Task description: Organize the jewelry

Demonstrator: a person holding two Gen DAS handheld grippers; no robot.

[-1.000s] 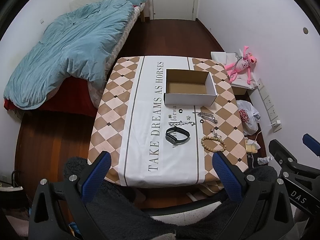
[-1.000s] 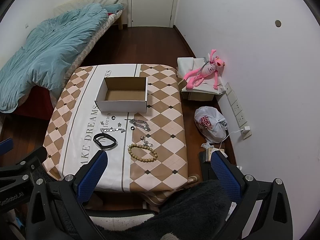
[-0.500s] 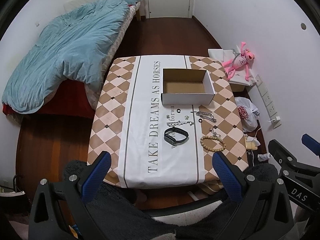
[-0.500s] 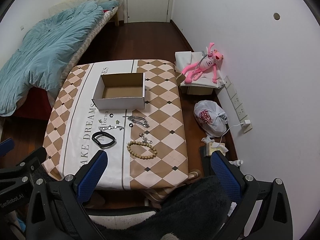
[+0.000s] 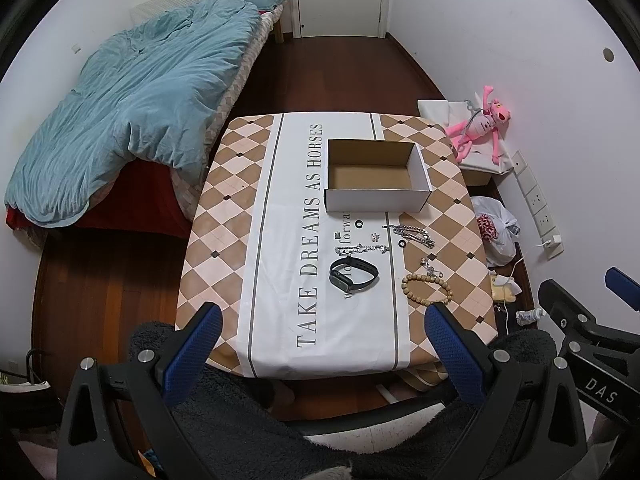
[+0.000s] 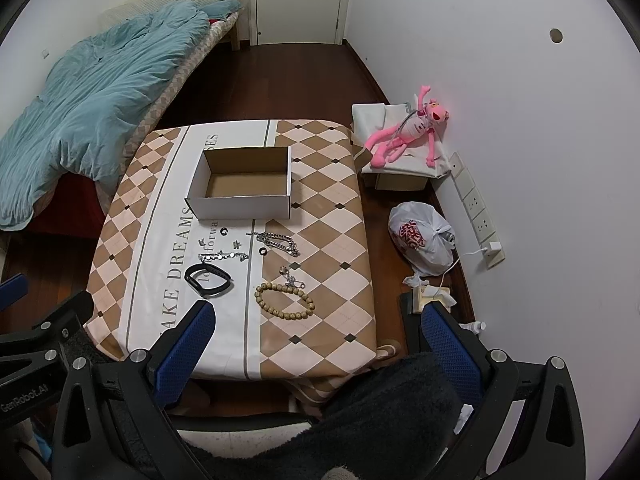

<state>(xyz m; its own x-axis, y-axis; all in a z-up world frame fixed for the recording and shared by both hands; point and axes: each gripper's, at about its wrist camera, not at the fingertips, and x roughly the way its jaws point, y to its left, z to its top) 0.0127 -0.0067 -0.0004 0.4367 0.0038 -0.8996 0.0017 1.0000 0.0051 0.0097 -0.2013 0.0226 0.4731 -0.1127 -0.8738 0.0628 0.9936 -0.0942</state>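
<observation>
Bed (image 5: 132, 112) along the left wall, low table (image 5: 224, 216) with checked cloth mid-room; nothing on it has been handled yet by the look of it. Open cardboard box (image 5: 376, 204) sits at the far centre of the table, empty; all jewelry lies loose on the cloth just in front of it.

Nearest the person: wooden bead bracelet (image 6: 285, 299) and black smart band (image 6: 208, 278), side by side, apart; behind them a silver chain (image 6: 278, 242), a thin studded strand (image 6: 222, 257), a small clasp piece (image 6: 290, 276) touching nothing I can make out, and a few tiny rings and studs, too small to tell apart.

Left gripper (image 5: 320, 346) and right gripper (image 6: 316, 338) both hang high over the near table edge, fingers spread wide, nothing held.

Judgement: step in hand is the first pick. Right takes the beads, left takes the band; come straight down, pinch across one side of the loop, not the middle; lift clear before travelling over the box wall; leave the tiny bits for last, they'll need a flat, low approach.
</observation>
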